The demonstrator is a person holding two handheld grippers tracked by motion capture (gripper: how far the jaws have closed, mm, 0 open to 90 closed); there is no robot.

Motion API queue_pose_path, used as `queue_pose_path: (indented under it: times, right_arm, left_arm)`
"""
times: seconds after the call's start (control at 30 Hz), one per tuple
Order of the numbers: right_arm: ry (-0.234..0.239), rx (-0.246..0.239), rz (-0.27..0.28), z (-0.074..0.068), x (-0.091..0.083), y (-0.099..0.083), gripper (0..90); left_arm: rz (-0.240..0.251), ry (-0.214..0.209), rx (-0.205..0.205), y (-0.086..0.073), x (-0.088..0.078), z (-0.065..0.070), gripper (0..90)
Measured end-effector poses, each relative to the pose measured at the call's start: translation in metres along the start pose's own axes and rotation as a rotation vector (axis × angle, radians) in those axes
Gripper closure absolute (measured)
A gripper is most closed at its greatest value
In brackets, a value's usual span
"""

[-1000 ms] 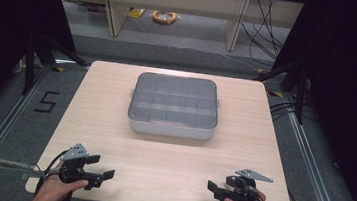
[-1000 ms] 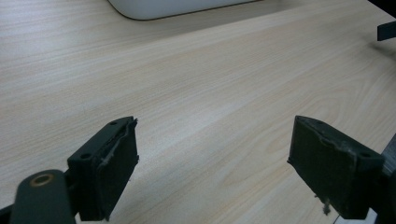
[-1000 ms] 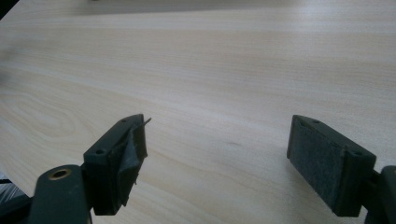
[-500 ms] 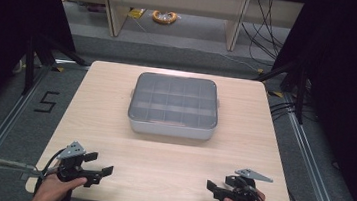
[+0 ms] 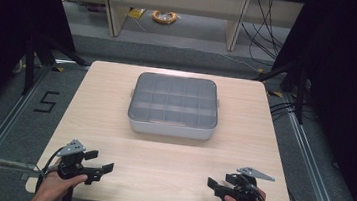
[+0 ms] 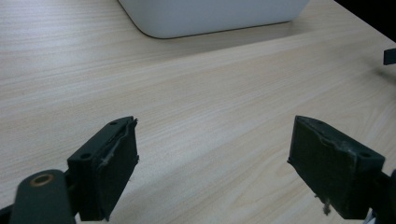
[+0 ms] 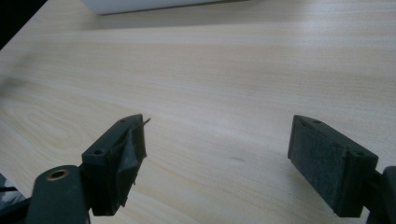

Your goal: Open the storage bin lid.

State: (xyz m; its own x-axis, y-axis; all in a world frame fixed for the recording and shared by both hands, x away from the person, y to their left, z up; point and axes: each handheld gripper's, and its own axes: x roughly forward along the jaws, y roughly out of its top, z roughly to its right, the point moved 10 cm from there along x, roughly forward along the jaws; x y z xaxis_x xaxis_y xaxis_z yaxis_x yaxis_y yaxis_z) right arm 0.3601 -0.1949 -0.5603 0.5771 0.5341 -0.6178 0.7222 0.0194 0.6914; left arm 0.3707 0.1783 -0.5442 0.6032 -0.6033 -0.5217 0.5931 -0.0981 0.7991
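Observation:
A white compartment box [image 5: 173,105] with a clear grey lid sits shut in the middle of the wooden table [image 5: 117,89]. My left gripper [image 5: 100,161] rests near the front left edge, held in a hand, open and empty. At the front right my right gripper [image 5: 219,181] is open too, with nothing in it. In the left gripper view the left gripper [image 6: 214,128] points over bare wood, with the box's [image 6: 210,16] white wall far ahead. In the right gripper view the right gripper [image 7: 218,123] is spread over bare table, the box [image 7: 140,4] just at the top edge.
Dark curtains flank the table on both sides. Behind it stand shelf legs, cables and an orange cable coil [image 5: 164,16] on the floor. A floor mark "5" [image 5: 46,101] lies left of the table. Bare wood stretches between the grippers and the box.
My left gripper has edged slightly to the left. The right gripper and the box have not moved.

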Motion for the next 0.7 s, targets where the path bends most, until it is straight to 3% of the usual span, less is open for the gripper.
queue_pose_path:
  times: [0.03, 0.1, 0.17, 0.2, 0.3, 0.33, 0.37, 0.53, 0.63, 0.67, 0.7]
  right_arm:
    - [-0.008, 0.04, -0.014, -0.001, -0.002, -0.001, 20.2]
    - [0.016, 0.034, 0.013, 0.001, -0.001, 0.004, 20.8]
    - [0.022, 0.089, 0.018, 0.0, -0.003, 0.008, 21.0]
    - [0.022, 0.051, 0.034, 0.005, -0.003, 0.011, 21.0]
    - [0.031, 0.086, 0.053, 0.007, -0.007, 0.018, 21.3]
    - [0.037, 0.133, 0.045, 0.004, -0.009, 0.019, 21.4]
    - [0.019, 0.078, 0.065, 0.011, -0.008, 0.022, 21.6]
    - [0.03, 0.1, 0.071, 0.013, -0.008, 0.029, 23.3]
    - [0.04, 0.149, 0.061, 0.011, -0.007, 0.033, 26.0]
    - [0.023, 0.103, 0.07, 0.017, -0.006, 0.036, 26.0]
    - [0.032, 0.103, 0.07, 0.017, -0.005, 0.037, 26.1]
  left_arm:
    - [-0.007, 0.005, 0.001, 0.0, 0.0, -0.001, 14.7]
    - [0.003, -0.003, -0.008, 0.001, 0.003, -0.002, 14.8]
    - [-0.011, -0.017, -0.038, 0.0, 0.006, -0.004, 14.8]
    - [-0.016, -0.02, -0.038, 0.0, 0.007, -0.006, 14.8]
    - [-0.011, -0.017, -0.042, 0.003, 0.008, -0.008, 14.8]
    - [-0.016, -0.014, -0.049, 0.004, 0.008, -0.009, 14.8]
    - [-0.005, -0.012, -0.047, 0.006, 0.009, -0.01, 14.8]
    - [-0.019, -0.023, -0.054, 0.01, 0.014, -0.012, 14.8]
    - [-0.021, -0.027, -0.065, 0.014, 0.016, -0.014, 14.8]
    - [-0.022, -0.027, -0.065, 0.015, 0.016, -0.014, 14.8]
    - [-0.021, -0.029, -0.068, 0.016, 0.016, -0.015, 14.8]
